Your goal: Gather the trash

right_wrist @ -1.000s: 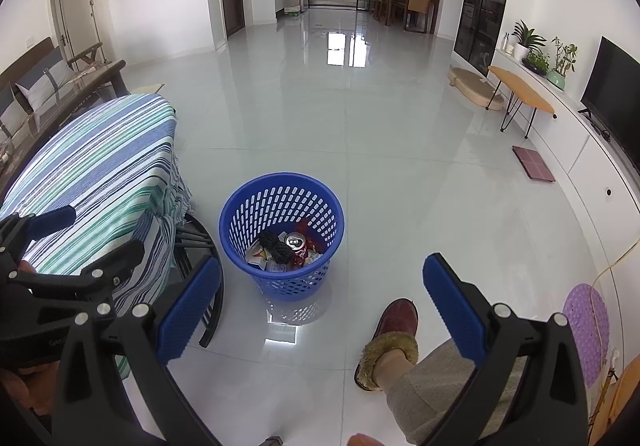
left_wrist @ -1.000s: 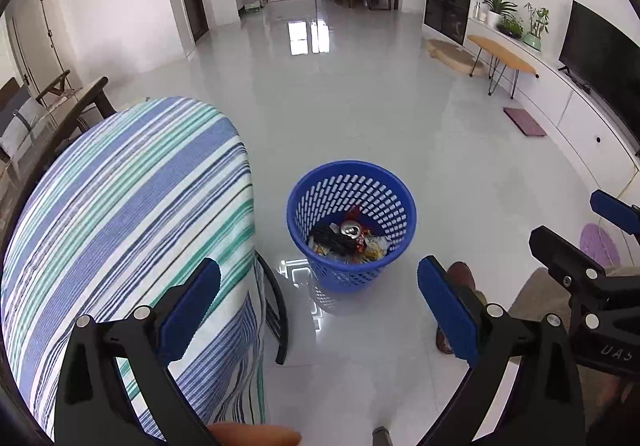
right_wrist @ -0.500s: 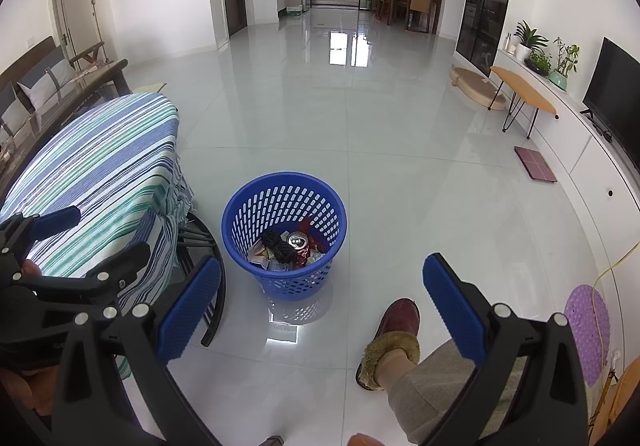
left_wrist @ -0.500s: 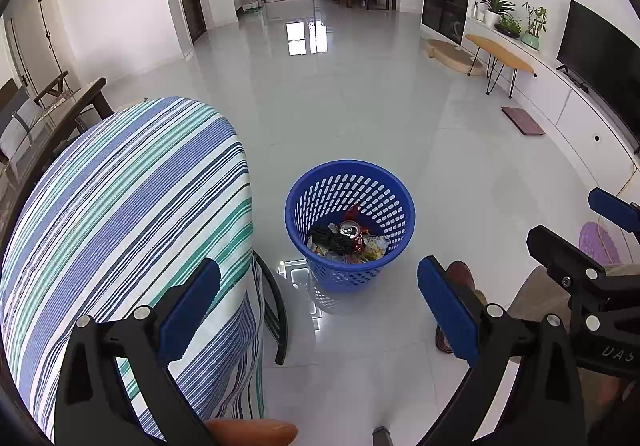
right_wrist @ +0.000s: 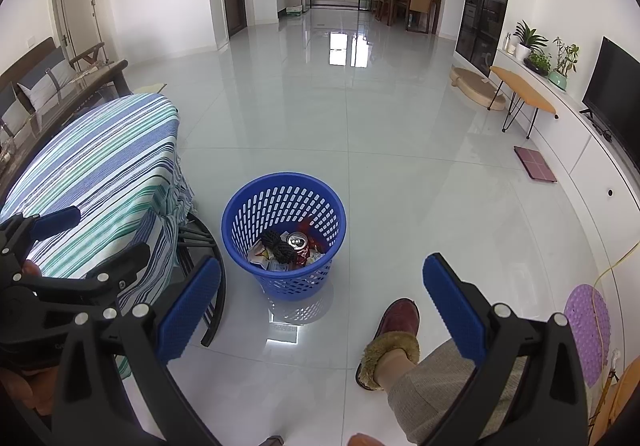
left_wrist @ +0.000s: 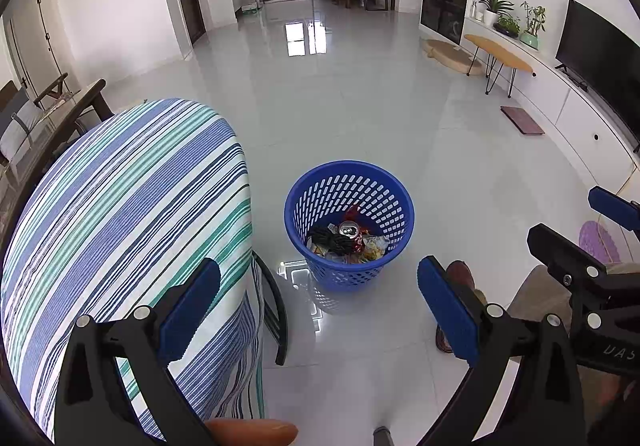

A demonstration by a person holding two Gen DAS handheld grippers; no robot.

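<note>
left wrist view: the left gripper [left_wrist: 318, 306] is seen spread wide, nothing held or touched between its blue pads. the right gripper [right_wrist: 320, 304] is likewise spread wide and empty. the blue basket [left_wrist: 348, 182] is set on the floor [left_wrist: 360, 106] beside the striped tablecloth [left_wrist: 120, 198], with trash [left_wrist: 348, 240] lying inside.

A striped cloth [left_wrist: 120, 214] covers a table at the left, a dark curved frame [left_wrist: 276, 310] showing below its hem. A slipper [right_wrist: 394, 330] rests on the glossy floor [right_wrist: 360, 134]. Along the right wall stand a TV [right_wrist: 612, 86], potted plants [right_wrist: 540, 54] and a small wooden table [right_wrist: 520, 94]. A purple mat [right_wrist: 588, 330] lies near the right edge.
</note>
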